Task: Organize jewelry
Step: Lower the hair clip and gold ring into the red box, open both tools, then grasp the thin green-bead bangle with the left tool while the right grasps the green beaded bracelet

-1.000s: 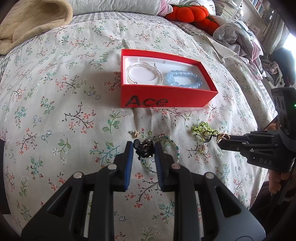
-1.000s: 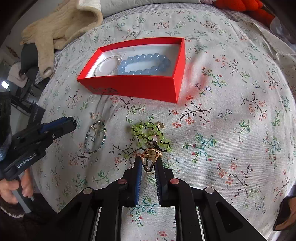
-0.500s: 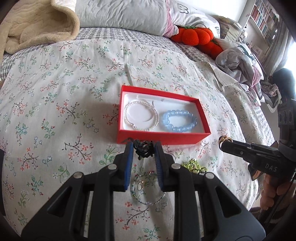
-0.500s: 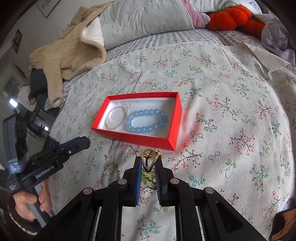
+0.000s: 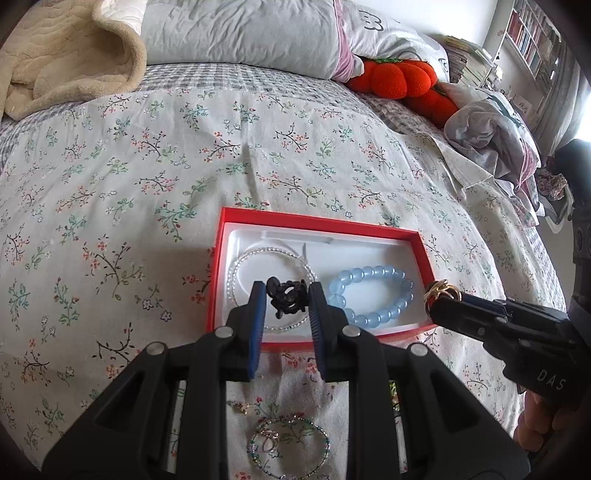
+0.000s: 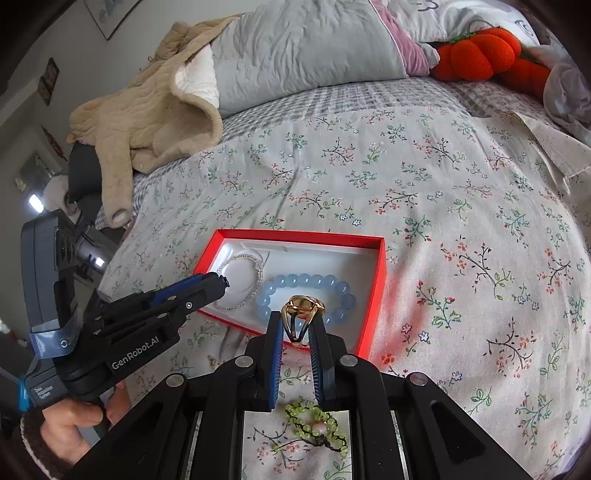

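Note:
A red box (image 5: 236, 236) (image 6: 376, 295) with a white liner lies on the floral bedspread. Inside it are a clear bead bracelet (image 5: 236, 269) (image 6: 240, 262) and a blue bead bracelet (image 5: 369, 291) (image 6: 306, 282). My left gripper (image 5: 287, 295) (image 6: 218, 282) is shut on a black tangled ornament (image 5: 286, 297), held above the box's near left part. My right gripper (image 6: 300, 321) (image 5: 441, 295) is shut on a gold ring (image 6: 301, 308) (image 5: 441, 291), hovering over the box's near edge by the blue bracelet.
On the bedspread nearer than the box lie a thin beaded bracelet (image 5: 288, 448), a small earring (image 5: 240, 406) and a green bead ornament (image 6: 314, 424). Pillows (image 5: 240, 33), a beige blanket (image 5: 55, 55) and orange plush pumpkins (image 5: 402, 81) sit at the far end.
Both grippers lifted their pieces off the bedspread and carried them forward to the red box. The loose bracelet and green ornament now lie behind the fingertips.

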A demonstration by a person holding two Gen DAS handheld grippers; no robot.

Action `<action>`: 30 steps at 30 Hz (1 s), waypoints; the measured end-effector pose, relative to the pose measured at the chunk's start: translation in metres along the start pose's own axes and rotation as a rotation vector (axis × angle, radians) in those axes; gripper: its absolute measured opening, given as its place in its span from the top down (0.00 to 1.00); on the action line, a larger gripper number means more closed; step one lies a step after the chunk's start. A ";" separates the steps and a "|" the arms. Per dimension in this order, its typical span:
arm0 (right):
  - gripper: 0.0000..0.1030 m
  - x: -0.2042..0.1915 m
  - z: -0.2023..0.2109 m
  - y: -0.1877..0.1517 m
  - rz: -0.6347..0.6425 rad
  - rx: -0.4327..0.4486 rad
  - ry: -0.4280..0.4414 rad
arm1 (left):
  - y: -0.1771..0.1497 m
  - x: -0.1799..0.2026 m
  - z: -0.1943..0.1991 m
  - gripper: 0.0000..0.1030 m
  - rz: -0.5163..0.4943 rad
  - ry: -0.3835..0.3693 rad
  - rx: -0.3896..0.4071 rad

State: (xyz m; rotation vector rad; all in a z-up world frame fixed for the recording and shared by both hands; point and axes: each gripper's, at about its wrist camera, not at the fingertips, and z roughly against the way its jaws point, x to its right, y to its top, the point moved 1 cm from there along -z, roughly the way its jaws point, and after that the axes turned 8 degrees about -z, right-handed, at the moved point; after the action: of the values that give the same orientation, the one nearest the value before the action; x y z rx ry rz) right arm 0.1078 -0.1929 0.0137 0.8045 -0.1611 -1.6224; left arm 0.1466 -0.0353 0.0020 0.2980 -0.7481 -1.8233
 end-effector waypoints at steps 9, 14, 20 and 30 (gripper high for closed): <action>0.86 0.013 -0.001 0.001 -0.015 0.000 -0.035 | 0.000 0.004 0.004 0.73 -0.021 0.003 0.001; 0.85 0.014 0.002 0.002 -0.007 0.005 -0.035 | 0.000 0.008 0.016 0.58 -0.044 0.007 0.012; 0.84 0.018 0.014 0.006 -0.023 0.020 -0.021 | -0.006 0.005 0.032 0.42 -0.051 0.035 0.011; 0.73 0.023 0.033 -0.006 -0.013 0.013 -0.018 | -0.035 -0.007 0.044 0.28 -0.009 0.064 -0.090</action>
State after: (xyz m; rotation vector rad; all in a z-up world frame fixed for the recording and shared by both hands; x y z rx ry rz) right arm 0.0838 -0.2235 0.0254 0.8027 -0.1795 -1.6428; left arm 0.0992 -0.0062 0.0130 0.2998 -0.6198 -1.8411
